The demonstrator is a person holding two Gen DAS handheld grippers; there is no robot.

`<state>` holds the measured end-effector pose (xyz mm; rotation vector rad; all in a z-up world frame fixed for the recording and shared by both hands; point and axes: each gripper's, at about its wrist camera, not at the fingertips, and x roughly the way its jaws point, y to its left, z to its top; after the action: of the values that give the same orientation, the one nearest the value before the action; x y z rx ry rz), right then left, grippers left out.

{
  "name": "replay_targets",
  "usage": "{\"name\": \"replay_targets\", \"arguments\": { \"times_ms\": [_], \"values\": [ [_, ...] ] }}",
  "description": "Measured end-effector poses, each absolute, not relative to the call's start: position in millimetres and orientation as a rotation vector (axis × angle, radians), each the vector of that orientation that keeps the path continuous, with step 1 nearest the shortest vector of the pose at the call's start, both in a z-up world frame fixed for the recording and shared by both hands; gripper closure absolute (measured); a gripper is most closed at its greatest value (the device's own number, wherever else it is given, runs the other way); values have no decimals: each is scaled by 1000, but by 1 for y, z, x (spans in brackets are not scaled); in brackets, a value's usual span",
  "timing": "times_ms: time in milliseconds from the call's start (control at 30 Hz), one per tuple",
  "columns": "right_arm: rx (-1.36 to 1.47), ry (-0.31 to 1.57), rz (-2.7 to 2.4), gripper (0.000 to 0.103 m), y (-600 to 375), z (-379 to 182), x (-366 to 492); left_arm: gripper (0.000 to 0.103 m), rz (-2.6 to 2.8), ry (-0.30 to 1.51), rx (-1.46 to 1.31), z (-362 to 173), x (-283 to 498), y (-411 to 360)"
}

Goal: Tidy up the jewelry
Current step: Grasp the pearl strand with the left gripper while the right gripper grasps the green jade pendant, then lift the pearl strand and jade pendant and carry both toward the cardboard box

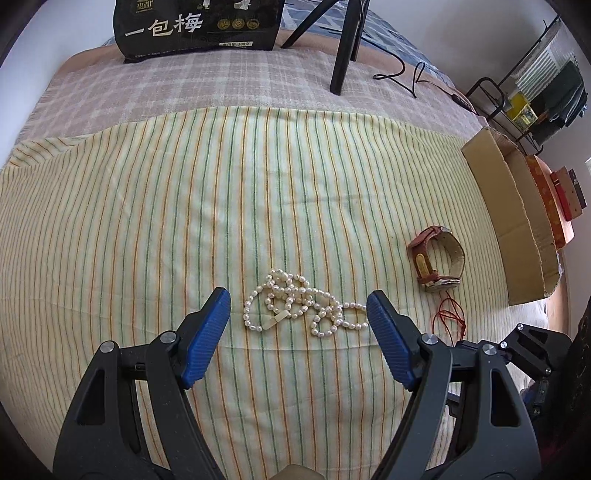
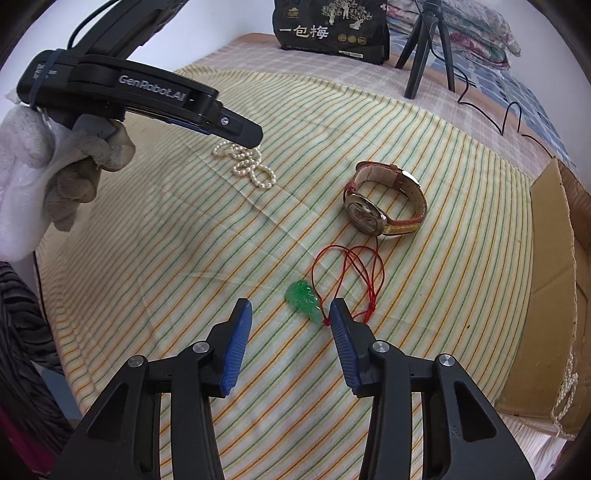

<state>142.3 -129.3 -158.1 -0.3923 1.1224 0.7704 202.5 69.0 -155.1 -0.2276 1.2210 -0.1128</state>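
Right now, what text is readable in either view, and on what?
"一包梅": black snack bag at the far edge of the bed.
"GenRobot.AI": body of the left tool, right wrist view.
Bag's top logo, gold seals and white bottom label: too small to read.
Watch dial: unreadable.

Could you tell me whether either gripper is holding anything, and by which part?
Nothing is held: the left gripper frames the white pearl necklace, the right gripper the green jade pendant.

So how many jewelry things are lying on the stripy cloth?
3: the pearl necklace under the left gripper, the watch in the middle, the green pendant by the right gripper. More pearls hang on the cardboard box; it may hide others.
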Motion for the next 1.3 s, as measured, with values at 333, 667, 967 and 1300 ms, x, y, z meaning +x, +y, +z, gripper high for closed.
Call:
{"name": "replay_targets", "arguments": {
  "times_ms": [333,667,967,1300],
  "values": [
    [-404,1134,762,61,-126,-164,150,25,-94,1245,-203,-168,212,59],
    [-427,1138,760,61,-121,-169,151,53,-25,1223,-114,-174,213,55],
    [-460,1144,756,78,-115,-169,148,93,-21,1199,-110,-171,207,62],
    [-439,1126,740,90,-121,-161,147,95,-25,1182,-130,-163,201,62]
  ]
}}
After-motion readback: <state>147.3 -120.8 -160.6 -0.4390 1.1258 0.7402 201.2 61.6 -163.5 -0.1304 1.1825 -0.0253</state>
